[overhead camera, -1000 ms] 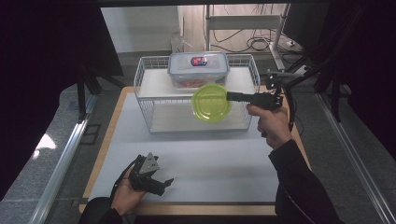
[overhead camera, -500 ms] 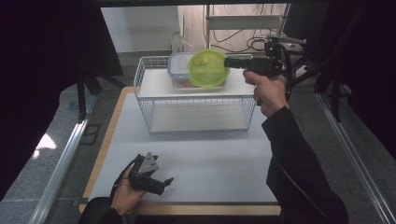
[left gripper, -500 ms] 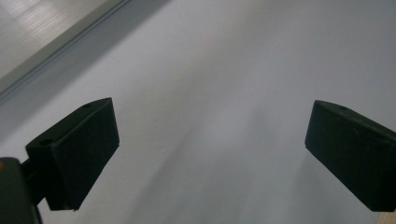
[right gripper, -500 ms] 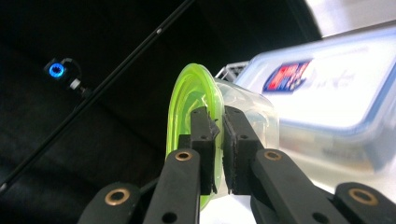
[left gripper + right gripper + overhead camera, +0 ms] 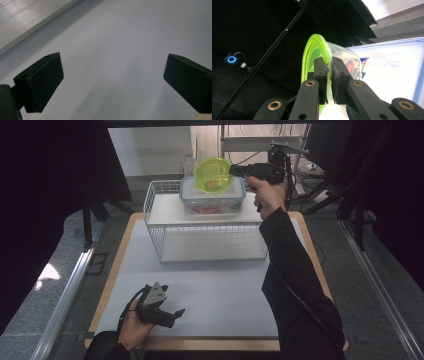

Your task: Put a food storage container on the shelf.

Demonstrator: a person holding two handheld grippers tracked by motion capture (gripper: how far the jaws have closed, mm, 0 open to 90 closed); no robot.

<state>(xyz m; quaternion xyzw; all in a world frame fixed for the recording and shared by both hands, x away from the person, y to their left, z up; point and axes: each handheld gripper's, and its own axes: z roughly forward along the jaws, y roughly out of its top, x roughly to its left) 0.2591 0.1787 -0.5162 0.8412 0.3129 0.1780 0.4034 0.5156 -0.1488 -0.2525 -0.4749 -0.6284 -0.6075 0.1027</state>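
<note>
While the right gripper (image 5: 234, 169) has its jaws clamped on the rim of the green bowl (image 5: 213, 175), it hangs tilted over the lidded container (image 5: 213, 198) on the wire rack (image 5: 155, 215) | step: looks like carrying it there | next: probably level, lower gently, release | left gripper (image 5: 167, 316) jaws spread, empty, resting on the table (image 5: 225, 295)
</note>
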